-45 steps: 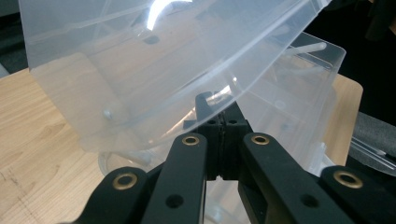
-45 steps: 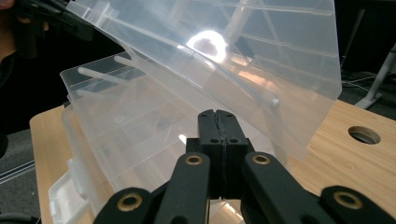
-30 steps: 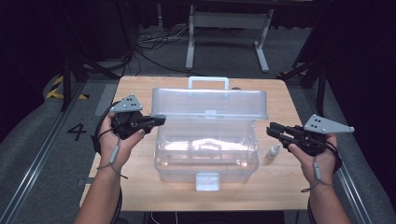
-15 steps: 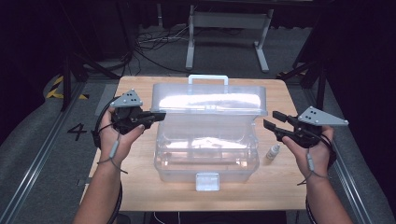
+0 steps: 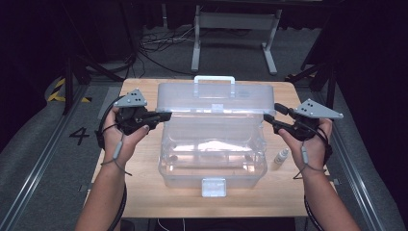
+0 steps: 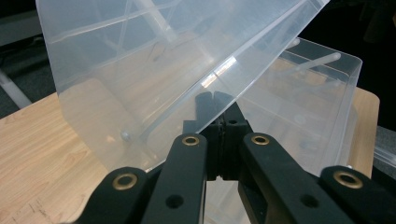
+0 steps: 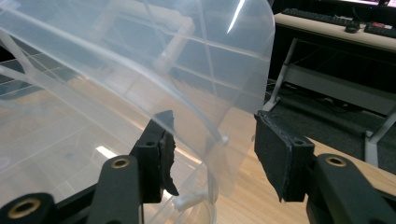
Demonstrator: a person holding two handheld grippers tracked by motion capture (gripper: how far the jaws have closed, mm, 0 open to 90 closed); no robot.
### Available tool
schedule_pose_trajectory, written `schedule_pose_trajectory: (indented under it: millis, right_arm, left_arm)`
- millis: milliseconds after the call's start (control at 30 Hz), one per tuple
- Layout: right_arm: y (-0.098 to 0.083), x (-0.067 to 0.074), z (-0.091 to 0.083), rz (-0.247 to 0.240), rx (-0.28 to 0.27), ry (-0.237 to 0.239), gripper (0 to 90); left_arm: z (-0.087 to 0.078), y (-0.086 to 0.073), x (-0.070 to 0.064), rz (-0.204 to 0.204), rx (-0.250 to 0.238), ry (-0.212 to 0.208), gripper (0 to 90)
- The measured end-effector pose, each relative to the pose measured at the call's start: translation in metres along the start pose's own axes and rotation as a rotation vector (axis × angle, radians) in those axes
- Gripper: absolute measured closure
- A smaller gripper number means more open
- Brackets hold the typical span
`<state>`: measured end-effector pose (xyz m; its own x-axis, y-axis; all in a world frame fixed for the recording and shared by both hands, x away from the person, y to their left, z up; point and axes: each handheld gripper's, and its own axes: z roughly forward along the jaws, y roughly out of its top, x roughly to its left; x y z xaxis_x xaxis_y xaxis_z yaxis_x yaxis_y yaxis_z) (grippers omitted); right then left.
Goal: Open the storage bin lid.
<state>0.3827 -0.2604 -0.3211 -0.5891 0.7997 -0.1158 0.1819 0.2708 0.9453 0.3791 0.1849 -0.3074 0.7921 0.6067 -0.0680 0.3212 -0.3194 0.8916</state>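
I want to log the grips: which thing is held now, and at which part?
The left gripper is shut on the left edge of the clear plastic box lid. The right gripper stands open around the lid's right edge, holding nothing.

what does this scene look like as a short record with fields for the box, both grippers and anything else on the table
box: clear plastic storage box on wooden table
lid: hinged lid raised, white handle on top
left gripper: left gripper shut on the lid's left edge
right gripper: right gripper with jaws just opened, lid's right edge between them, pads off it
other: small bottle right of the box
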Motion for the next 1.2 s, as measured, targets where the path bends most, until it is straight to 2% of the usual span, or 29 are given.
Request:
schedule_pose_trajectory:
  millis: [267, 367, 567, 667, 900, 1200]
  right_arm:
    - [0.007, 0.002, 0.005, 0.002, -0.017, -0.029, 49.1]
    - [0.010, 0.005, 0.007, -0.005, -0.027, -0.037, 52.5]
    - [0.013, 0.007, 0.006, -0.043, -0.018, -0.082, 59.4]
    - [0.013, 0.005, 0.005, -0.030, -0.020, -0.079, 62.5]
    - [0.015, 0.003, 0.007, -0.043, 0.004, -0.089, 65.6]
    - [0.020, -0.004, 0.012, -0.028, 0.028, -0.083, 69.4]
  left_arm:
    - [0.000, 0.000, 0.001, 0.002, -0.002, -0.001, 90.0]
    - [0.000, 0.000, 0.001, 0.002, -0.003, -0.003, 90.0]
    - [0.001, 0.000, 0.001, 0.000, -0.002, -0.010, 88.4]
    - [-0.001, 0.000, 0.000, 0.002, -0.003, -0.011, 87.7]
    - [-0.002, -0.002, -0.003, 0.002, 0.021, -0.020, 84.1]
    - [-0.005, -0.007, -0.008, 0.006, 0.065, -0.044, 74.2]
